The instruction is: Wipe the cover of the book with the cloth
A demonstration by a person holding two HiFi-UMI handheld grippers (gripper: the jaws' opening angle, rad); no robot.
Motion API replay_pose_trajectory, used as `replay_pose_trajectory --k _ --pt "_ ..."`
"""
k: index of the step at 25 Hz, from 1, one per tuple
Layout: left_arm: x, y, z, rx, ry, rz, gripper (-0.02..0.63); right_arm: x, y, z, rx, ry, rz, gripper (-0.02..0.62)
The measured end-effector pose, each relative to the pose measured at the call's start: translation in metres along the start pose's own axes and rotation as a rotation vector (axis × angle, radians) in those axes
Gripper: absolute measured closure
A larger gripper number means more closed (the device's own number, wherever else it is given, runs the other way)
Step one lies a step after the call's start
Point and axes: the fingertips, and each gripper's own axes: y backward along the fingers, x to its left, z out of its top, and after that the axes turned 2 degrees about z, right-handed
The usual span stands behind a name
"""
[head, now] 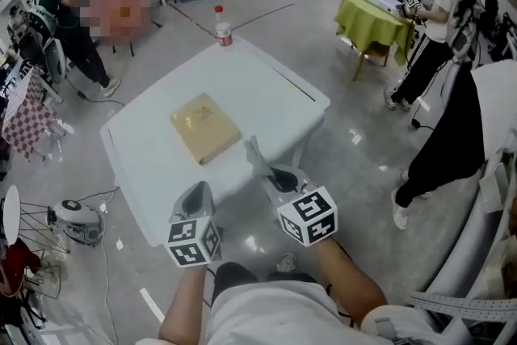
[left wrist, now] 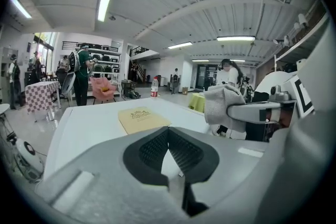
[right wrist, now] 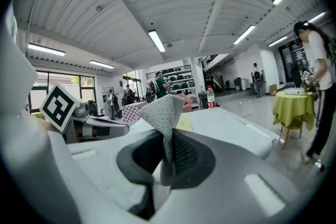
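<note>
A tan book (head: 204, 128) lies flat on the white table (head: 266, 89), left of its middle. It also shows beyond the left jaws as a tan book (left wrist: 142, 119). My right gripper (head: 275, 176) hovers off the table's near edge, shut on a grey cloth (head: 255, 154) that sticks up from its jaws. In the right gripper view, that cloth (right wrist: 164, 113) is pinched between the pads of the right gripper (right wrist: 168, 157). My left gripper (head: 196, 198) hangs beside it, short of the table. The left gripper (left wrist: 168, 136) has its jaws together with nothing between them.
A plastic bottle (head: 223, 32) with a red cap stands at the table's far corner. A person in white (head: 432, 20) stands by a yellow-green table (head: 367, 16) at right. Another person (head: 77, 36) is at far left. A fan (head: 77, 220) lies on the floor.
</note>
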Motion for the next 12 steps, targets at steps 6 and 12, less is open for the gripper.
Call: replay_pose_trajectory --k 6,12 --pt "-0.004 -0.019 0.003 -0.013 0.035 0.041 0.6 -0.018 -0.023 0.001 0.028 0.034 0.072 0.578" --pt "0.018 -0.055 0.002 -0.012 0.074 0.083 0.598 -0.034 -0.073 0.004 0.075 0.122 0.137 0.578"
